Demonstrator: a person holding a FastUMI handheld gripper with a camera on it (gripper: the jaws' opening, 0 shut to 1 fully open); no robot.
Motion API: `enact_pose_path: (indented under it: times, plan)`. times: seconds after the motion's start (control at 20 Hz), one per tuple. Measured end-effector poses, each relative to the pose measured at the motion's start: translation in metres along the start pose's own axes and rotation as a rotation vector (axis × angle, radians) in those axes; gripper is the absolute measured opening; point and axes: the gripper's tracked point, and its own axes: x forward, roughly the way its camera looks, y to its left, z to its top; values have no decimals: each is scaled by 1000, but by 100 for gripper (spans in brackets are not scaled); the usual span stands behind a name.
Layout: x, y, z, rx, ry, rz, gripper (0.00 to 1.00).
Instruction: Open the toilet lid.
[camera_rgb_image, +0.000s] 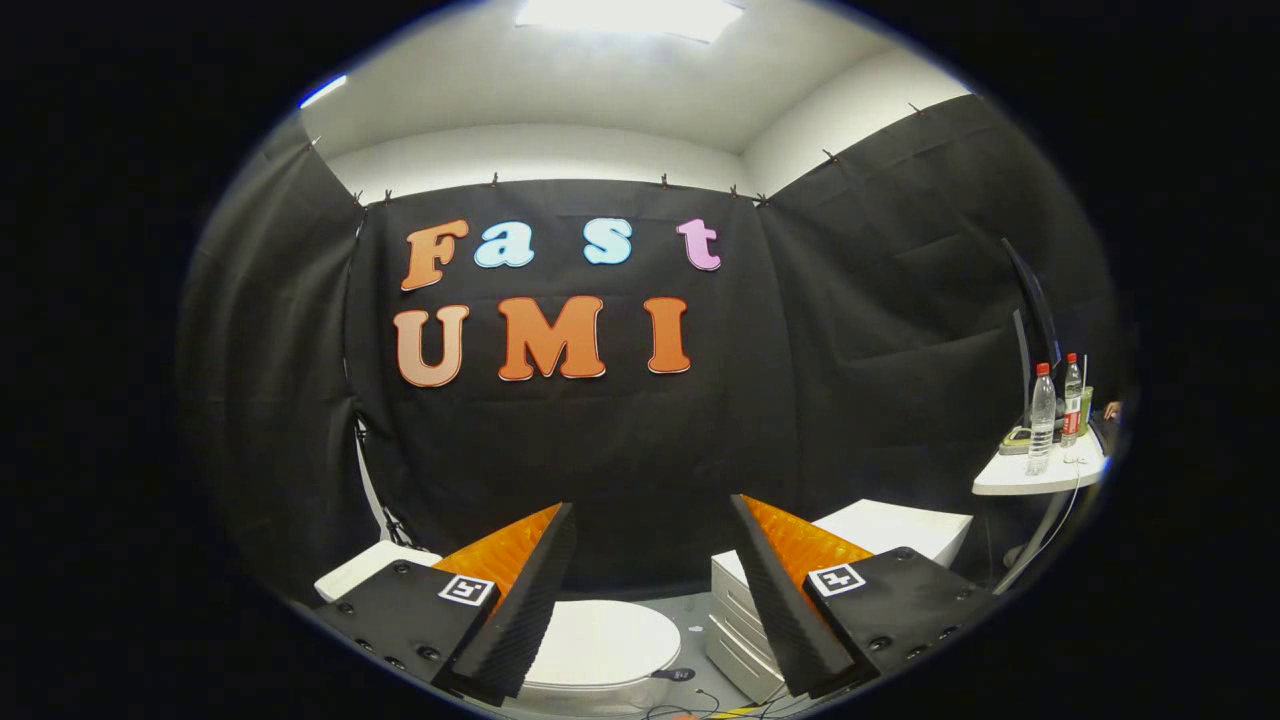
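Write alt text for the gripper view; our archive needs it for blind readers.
The open gripper hovers above a closed white toilet lid, touching nothing. A white drawer unit stands beside the toilet, and a small table beyond holds two water bottles.

The toilet lid (600, 640) is lying closed below and just ahead of the tongs (650, 560), whose fingers are standing apart with nothing between them. A drawer unit (735, 620) is sitting just right of the toilet, and two bottles (1042, 415) are standing on a bench (1035, 478) farther right.

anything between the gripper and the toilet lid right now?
Nothing visible. The gripper is open, holding nothing, and the closed toilet lid lies below, in the gap between the fingers. The white drawer unit stands beside it, off the path.
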Motion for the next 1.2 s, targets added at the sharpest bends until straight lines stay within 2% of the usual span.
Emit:
enact_pose_path:
  times: [0.25, 0.5, 0.65, 1.0, 1.2]
  plan:
    - [2, -1, -8, 8, 5, 4, 98]
    - [13, -10, -46, 19, 21, -16, 98]
    - [22, -16, -95, 39, 73, -30, 98]
    - [38, -11, -217, 209, 223, -45, 98]
    - [36, -22, -288, 416, 329, -96, 98]
